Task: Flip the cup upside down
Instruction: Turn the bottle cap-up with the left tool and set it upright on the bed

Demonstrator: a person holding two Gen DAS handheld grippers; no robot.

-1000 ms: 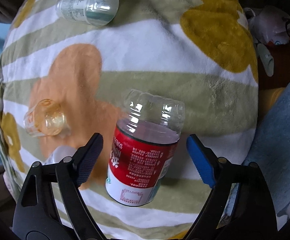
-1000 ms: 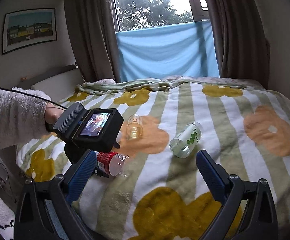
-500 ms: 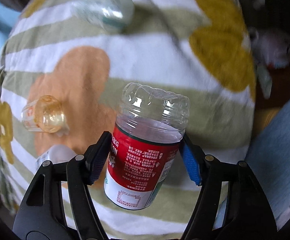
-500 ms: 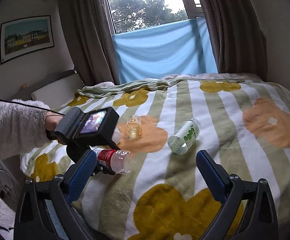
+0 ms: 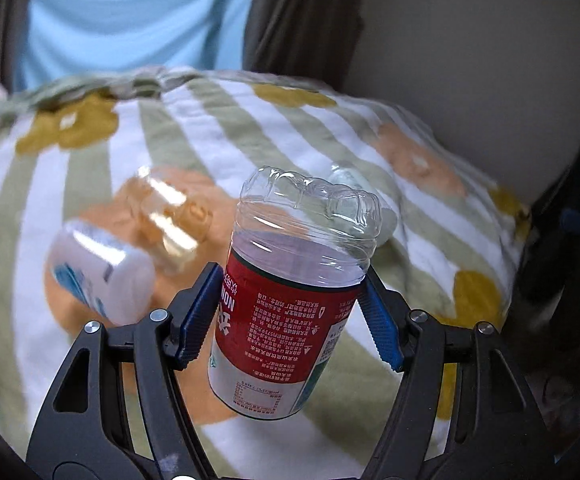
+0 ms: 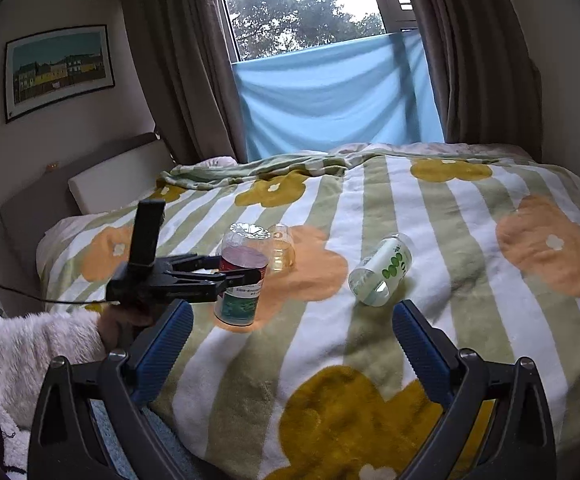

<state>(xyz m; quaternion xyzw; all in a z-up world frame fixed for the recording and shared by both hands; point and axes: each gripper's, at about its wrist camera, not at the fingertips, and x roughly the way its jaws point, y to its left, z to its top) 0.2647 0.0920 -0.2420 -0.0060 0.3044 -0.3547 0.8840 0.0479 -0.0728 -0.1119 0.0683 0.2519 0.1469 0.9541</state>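
the left gripper [image 5: 290, 316] has its jaws clamped on the red-label cup [image 5: 286, 320], upright, long axis vertical, base up, rim just over the bed [image 6: 370, 340]. the right gripper [image 6: 290, 348], jaws wide, empty, sits well apart.

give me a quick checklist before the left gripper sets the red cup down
1. Grip: left gripper is shut on the red cup, pads on both sides of the label. Ok.
2. Flip: the cup's ridged closed base points up and the label text reads inverted. Ok.
3. Contact with the blanket: whether the rim touches it or hangs just above it is unclear. Cannot tell.
4. Landing spot: soft and uneven, so the cup may wobble. Not ok.
5. Neighbours: the amber glass and a white bottle lie close by. Cannot tell if there is room.
6. Right gripper: open, holding nothing, away from the cup. Ok.
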